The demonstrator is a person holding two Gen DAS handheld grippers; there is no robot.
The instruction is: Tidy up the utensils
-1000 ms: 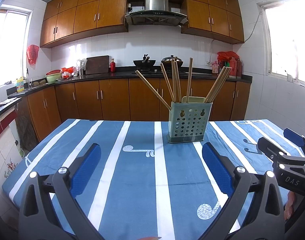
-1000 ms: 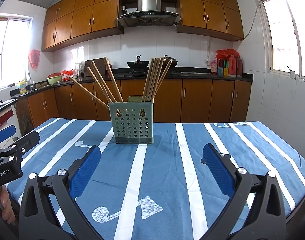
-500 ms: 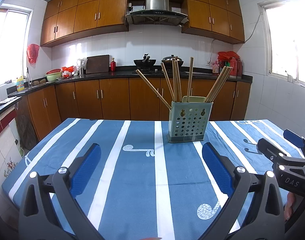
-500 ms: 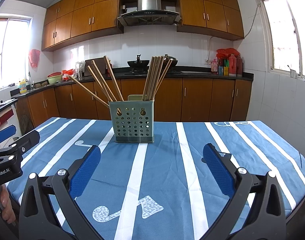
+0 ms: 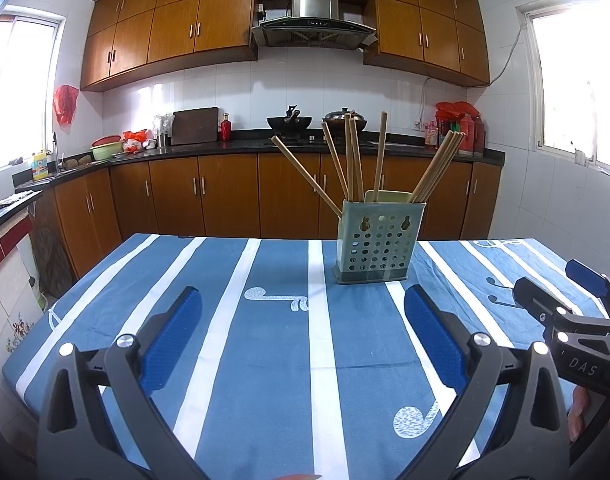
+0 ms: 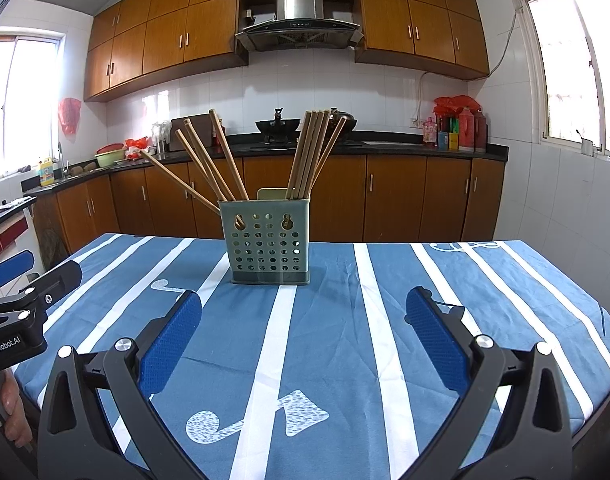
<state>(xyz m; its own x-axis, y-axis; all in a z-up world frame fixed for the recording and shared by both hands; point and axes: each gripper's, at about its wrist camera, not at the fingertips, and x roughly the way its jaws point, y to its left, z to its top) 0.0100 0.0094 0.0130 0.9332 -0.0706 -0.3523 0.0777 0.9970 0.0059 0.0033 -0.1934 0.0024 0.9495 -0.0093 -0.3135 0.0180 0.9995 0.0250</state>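
The green perforated utensil holder (image 6: 268,240) stands upright on the blue striped tablecloth (image 6: 385,320), well ahead of both grippers, with all the wooden chopsticks (image 6: 309,152) in view already standing in it, fanned into two bunches. No loose utensil shows on the cloth, so the sorting looks finished or nearly so. The left gripper (image 5: 303,328) and right gripper (image 6: 303,328) are both spread wide and empty, above the near cloth.

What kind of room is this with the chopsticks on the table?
A home kitchen, most likely. There is a range hood over a wok on the counter, wooden cabinets along the walls, and a chopstick holder on a table with a blue striped cloth.
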